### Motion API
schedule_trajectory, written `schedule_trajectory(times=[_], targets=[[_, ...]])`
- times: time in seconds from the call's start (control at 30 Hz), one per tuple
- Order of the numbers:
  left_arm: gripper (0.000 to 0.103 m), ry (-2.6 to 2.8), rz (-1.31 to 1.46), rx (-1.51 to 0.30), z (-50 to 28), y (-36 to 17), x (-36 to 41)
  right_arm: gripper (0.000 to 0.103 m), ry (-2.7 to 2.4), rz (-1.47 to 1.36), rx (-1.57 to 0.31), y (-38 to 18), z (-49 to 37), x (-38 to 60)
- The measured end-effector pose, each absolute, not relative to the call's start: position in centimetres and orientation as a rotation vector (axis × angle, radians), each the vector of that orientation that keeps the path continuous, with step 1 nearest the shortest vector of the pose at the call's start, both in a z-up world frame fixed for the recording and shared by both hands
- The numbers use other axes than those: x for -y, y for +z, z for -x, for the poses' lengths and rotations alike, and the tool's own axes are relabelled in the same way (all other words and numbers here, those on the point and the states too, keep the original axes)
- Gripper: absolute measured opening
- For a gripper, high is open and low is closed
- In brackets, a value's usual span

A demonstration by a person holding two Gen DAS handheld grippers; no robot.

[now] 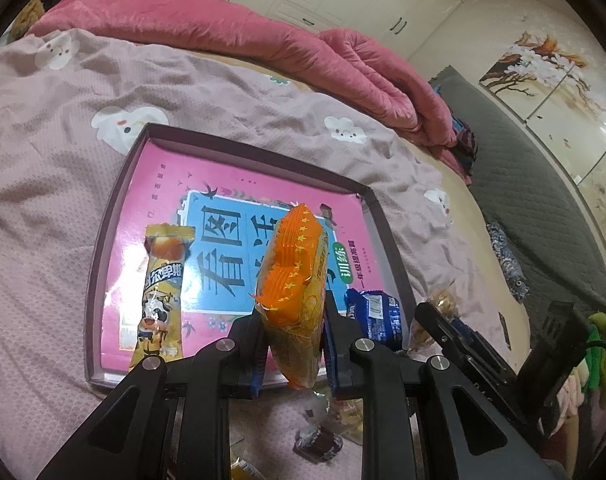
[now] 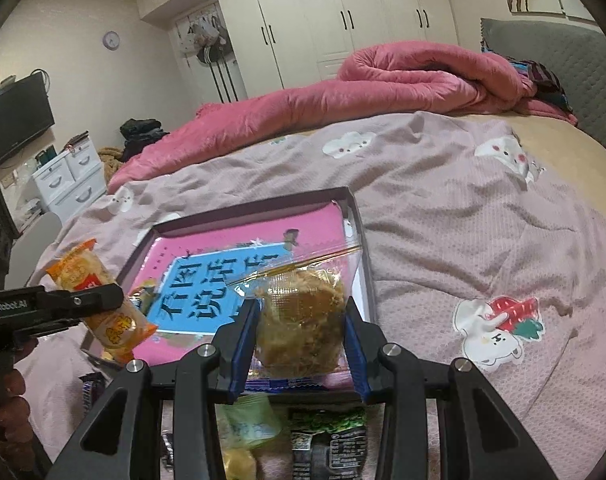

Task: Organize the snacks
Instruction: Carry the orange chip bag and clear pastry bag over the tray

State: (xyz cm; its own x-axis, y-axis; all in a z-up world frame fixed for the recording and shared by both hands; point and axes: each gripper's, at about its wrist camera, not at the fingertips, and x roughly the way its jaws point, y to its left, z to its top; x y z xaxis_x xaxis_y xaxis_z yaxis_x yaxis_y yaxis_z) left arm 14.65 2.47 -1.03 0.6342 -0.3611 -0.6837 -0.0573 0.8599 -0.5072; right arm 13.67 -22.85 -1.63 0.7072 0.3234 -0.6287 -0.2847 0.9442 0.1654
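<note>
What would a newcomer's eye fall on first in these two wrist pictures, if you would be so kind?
Most likely the two held snacks: the left gripper is shut on an orange packet, and the right gripper is shut on a clear bag of brown floss cake, both poised over the shallow box with its pink and blue book cover. Next comes the rumpled pink quilt along the far side of the bed.

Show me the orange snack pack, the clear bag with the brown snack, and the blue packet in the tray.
orange pack (image 1: 293, 280), left wrist view, middle of its wrapper.
clear bag (image 2: 301, 320), right wrist view, on the brown snack inside.
blue packet (image 1: 377, 314), left wrist view, centre of its front.
</note>
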Motion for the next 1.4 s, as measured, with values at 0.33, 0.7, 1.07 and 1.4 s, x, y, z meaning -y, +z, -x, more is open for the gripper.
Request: schedule_trajectory(times=[0.33,0.7,1.07,1.4], targets=[[0.024,-0.184,0.534,-0.897,-15.3,-2.1,-2.5,0.041,0.332,-0.051,-0.739,-3.0,-14.5,22.8],[0.024,-0.192,0.558,-0.931,-15.7,-3.4,-2.2,0.042,0.393,-0.047,-0.755,-3.4,-14.6,21.4],[0.023,-0.183,0.565,-0.956,-15.8,-4.5,-2.1,0.042,0.354,-0.038,-0.763,-3.6,-14.4,21.6],[0.024,-0.177,0.57,-0.959,-15.6,-4.7,-2.3,0.043,0.314,-0.008,-0.753,-3.5,-14.0,22.0]])
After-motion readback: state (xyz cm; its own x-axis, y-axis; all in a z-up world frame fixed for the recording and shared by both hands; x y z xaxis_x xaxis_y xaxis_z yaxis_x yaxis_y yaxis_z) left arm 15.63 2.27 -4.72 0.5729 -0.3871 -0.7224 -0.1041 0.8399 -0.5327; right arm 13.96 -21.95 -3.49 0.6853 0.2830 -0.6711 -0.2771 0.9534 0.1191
